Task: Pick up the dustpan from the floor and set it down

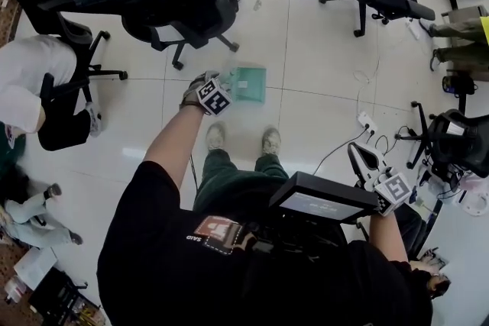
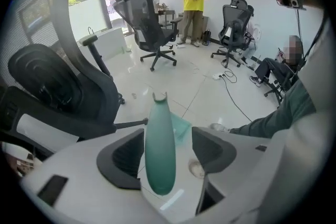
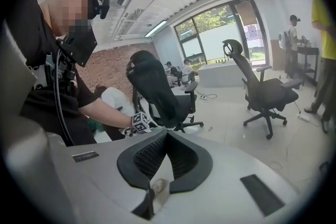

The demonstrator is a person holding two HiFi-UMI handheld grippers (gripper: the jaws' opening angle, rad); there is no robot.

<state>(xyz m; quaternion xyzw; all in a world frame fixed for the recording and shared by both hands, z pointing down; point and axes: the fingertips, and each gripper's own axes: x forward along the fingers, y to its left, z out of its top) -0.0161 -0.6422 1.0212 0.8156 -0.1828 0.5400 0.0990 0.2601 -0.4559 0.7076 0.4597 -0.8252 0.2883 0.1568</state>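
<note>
Dustpan [image 1: 249, 84] on the floor [image 1: 321, 50] just beyond the person's shoes [image 1: 216, 135] looks light, stiff, slick plastic: take its handle [image 2: 159, 165], untouched between the spread left hand-held gripper [image 2: 168, 139]; right hand-held gripper [image 3: 167, 139] pressed together, empty.

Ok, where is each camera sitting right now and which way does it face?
Head view: on the person's head, looking steeply down at the floor; shows shirt, shoes, left gripper at the green dustpan, right gripper.
Left gripper view: on the left gripper, looking down along open jaws with the dustpan's handle between them; trouser leg at right.
Right gripper view: on the right gripper, jaws shut, facing back at the person's shirt and left arm.
Shared: dustpan in head and left gripper views.
</note>
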